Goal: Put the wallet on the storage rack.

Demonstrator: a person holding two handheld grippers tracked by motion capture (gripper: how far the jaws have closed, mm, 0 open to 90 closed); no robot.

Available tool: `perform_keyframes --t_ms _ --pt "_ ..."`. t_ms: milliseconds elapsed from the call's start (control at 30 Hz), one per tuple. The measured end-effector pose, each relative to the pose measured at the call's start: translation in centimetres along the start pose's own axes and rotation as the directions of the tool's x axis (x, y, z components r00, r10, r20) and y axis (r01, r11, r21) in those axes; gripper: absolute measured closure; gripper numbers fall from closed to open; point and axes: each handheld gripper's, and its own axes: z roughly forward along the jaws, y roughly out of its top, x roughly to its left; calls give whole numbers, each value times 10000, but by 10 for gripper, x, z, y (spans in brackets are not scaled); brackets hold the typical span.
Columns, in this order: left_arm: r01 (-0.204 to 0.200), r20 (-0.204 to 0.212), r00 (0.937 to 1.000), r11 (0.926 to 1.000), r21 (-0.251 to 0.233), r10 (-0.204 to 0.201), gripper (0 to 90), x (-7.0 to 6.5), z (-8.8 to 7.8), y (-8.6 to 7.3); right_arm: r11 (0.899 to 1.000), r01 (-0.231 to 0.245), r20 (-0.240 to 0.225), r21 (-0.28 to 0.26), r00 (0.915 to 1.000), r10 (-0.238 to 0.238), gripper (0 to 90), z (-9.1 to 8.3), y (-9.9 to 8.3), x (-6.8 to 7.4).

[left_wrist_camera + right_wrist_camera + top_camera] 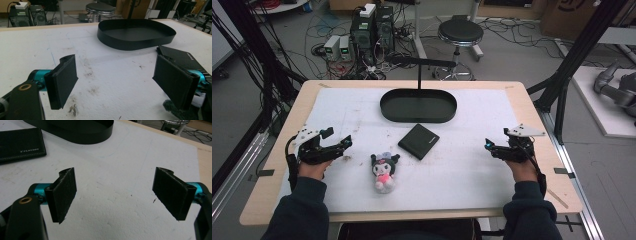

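A small plush doll with black hair and a pink body lies on the white mat near the front edge. Behind it and to the right lies a black wallet, seen also in the left gripper view and the right gripper view. A black oval tray stands at the back middle, with a black post rising from it. My left gripper rests at the left, open, nothing between its pads. My right gripper rests at the right, open and empty too, pads wide apart.
The wooden table carries a stained white foam mat. Beyond the far edge are a round stool, computer boxes and tangled cables on the floor. Black frame posts stand at both sides.
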Motion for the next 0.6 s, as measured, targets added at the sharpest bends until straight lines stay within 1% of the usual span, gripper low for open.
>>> perform_keyframes --t_ms 333,433,533,600 --pt "70 -46 10000 9998 165 -69 197 0 2 -2 9999 -124 -95 -19 9999 124 197 1 -1 -2" --pt "3 -28 10000 9998 182 -2 204 -1 3 -2 9999 -111 -75 -70 9999 111 197 0 -1 -1" --pt "-118 3 9999 9998 156 118 209 -2 4 -1 9997 207 -238 -103 9995 -209 197 1 0 7" --pt "-205 15 9998 9996 194 205 209 -3 3 -1 9995 236 -462 -205 9986 -245 197 3 3 12"
